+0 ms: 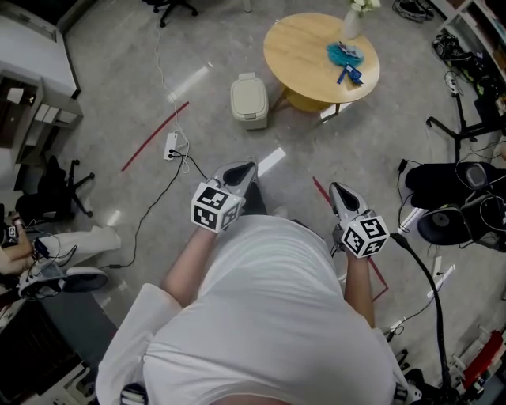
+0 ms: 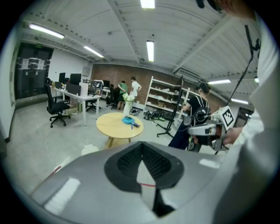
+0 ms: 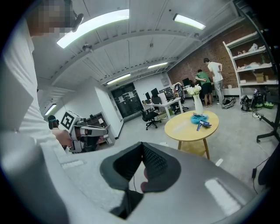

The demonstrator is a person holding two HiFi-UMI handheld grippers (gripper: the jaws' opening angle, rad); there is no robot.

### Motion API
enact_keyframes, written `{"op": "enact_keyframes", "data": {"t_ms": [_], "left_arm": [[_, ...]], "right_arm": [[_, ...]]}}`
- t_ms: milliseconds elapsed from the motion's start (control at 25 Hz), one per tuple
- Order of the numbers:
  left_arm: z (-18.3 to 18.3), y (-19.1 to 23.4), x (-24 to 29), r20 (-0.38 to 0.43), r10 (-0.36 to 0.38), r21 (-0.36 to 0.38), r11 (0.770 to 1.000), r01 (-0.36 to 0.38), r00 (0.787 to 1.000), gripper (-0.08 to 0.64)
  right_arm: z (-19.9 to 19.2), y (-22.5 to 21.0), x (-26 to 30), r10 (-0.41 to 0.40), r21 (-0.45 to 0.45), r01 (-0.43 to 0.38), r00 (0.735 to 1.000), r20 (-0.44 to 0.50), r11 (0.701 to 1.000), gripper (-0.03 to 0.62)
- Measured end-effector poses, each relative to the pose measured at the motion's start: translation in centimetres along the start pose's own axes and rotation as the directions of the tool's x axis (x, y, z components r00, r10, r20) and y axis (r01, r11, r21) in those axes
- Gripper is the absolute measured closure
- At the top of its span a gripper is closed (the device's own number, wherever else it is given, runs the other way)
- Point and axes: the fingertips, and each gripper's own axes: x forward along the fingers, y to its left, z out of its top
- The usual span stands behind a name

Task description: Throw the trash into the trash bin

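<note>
Blue crumpled trash point(image 1: 345, 54) and a smaller blue piece point(image 1: 352, 76) lie on the round wooden table point(image 1: 304, 55), beside a white vase point(image 1: 352, 24). A beige lidded trash bin point(image 1: 250, 100) stands on the floor left of the table. My left gripper point(image 1: 241, 174) and right gripper point(image 1: 338, 191) are held in front of the person's body, well short of the table and both empty. The left gripper point(image 2: 142, 144) is shut, its pads meeting at the tip. The right gripper point(image 3: 142, 145) is shut too. The blue trash point(image 2: 129, 121) point(image 3: 199, 119) shows in both gripper views.
A power strip point(image 1: 171, 145) with a black cable and a red tape line point(image 1: 154, 136) lie on the floor to the left. An office chair point(image 1: 59, 190) stands far left. Black stands and gear point(image 1: 455, 198) crowd the right. People point(image 2: 127, 89) stand by the far shelves.
</note>
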Motion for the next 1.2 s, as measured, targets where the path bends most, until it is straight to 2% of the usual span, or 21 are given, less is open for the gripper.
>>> {"op": "enact_keyframes", "data": {"t_ms": [160, 400, 880, 1200], "left_arm": [[1.1, 2.0, 0.7, 0.013, 0.012, 0.004, 1.0, -0.012, 1.0, 0.555], [3.4, 5.9, 2.7, 0.021, 0.008, 0.021, 1.0, -0.008, 1.0, 0.556], [6.9, 12.7, 7.4, -0.014, -0.058, 0.023, 0.998, 0.058, 0.998, 0.555], [9.1, 19.3, 9.7, -0.052, -0.088, 0.047, 0.995, 0.09, 0.995, 0.555]], "right_arm": [[1.2, -0.5, 1.7, -0.004, -0.007, 0.004, 1.0, 0.01, 1.0, 0.592], [3.5, -2.0, 4.5, -0.051, 0.018, 0.05, 0.997, 0.051, 0.999, 0.592], [7.5, -3.7, 12.0, -0.097, 0.024, 0.096, 0.994, 0.042, 0.995, 0.592], [10.1, -4.6, 18.0, -0.139, 0.052, 0.137, 0.99, 0.035, 0.989, 0.592]]}}
